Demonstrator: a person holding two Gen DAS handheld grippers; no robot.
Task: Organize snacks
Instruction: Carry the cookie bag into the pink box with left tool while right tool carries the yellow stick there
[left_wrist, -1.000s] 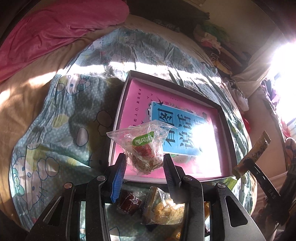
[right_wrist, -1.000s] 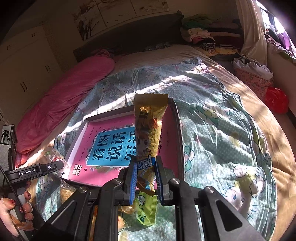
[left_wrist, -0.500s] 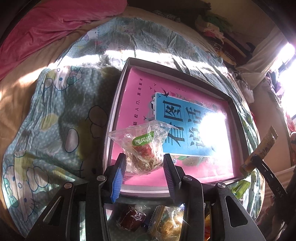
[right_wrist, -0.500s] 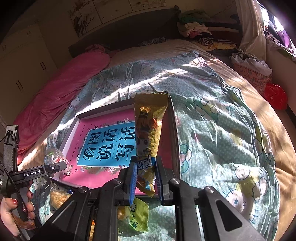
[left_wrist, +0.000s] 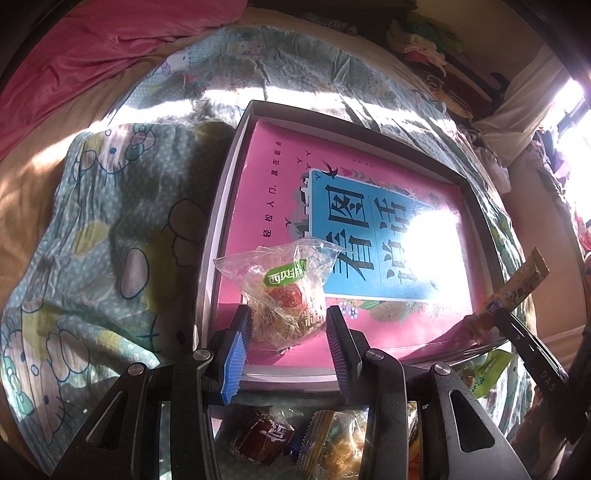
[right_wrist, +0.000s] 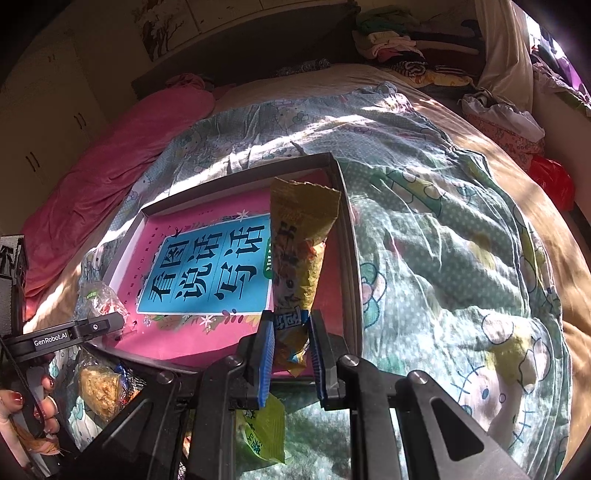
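Note:
A shallow grey box (left_wrist: 236, 155) with a pink and blue printed bottom lies on the bed cover. My left gripper (left_wrist: 288, 332) is shut on a clear-wrapped snack (left_wrist: 284, 295) with a green label, held over the box's near left corner. My right gripper (right_wrist: 290, 332) is shut on a long yellow snack packet (right_wrist: 299, 243), which stands upright over the box's (right_wrist: 343, 206) right side. The same yellow packet (left_wrist: 517, 291) shows at the right in the left wrist view. The left gripper's finger (right_wrist: 74, 334) and its snack (right_wrist: 98, 299) appear at the left of the right wrist view.
Loose snacks lie on the cover in front of the box: a dark red one (left_wrist: 262, 435), a golden crispy one (left_wrist: 336, 439), a green packet (right_wrist: 262, 432). A pink quilt (right_wrist: 110, 162) lies at the back left. A hand (right_wrist: 33, 413) holds the left gripper.
Both grippers have sunk toward the box with their snacks still held. The box now looks larger and nearer in both views.

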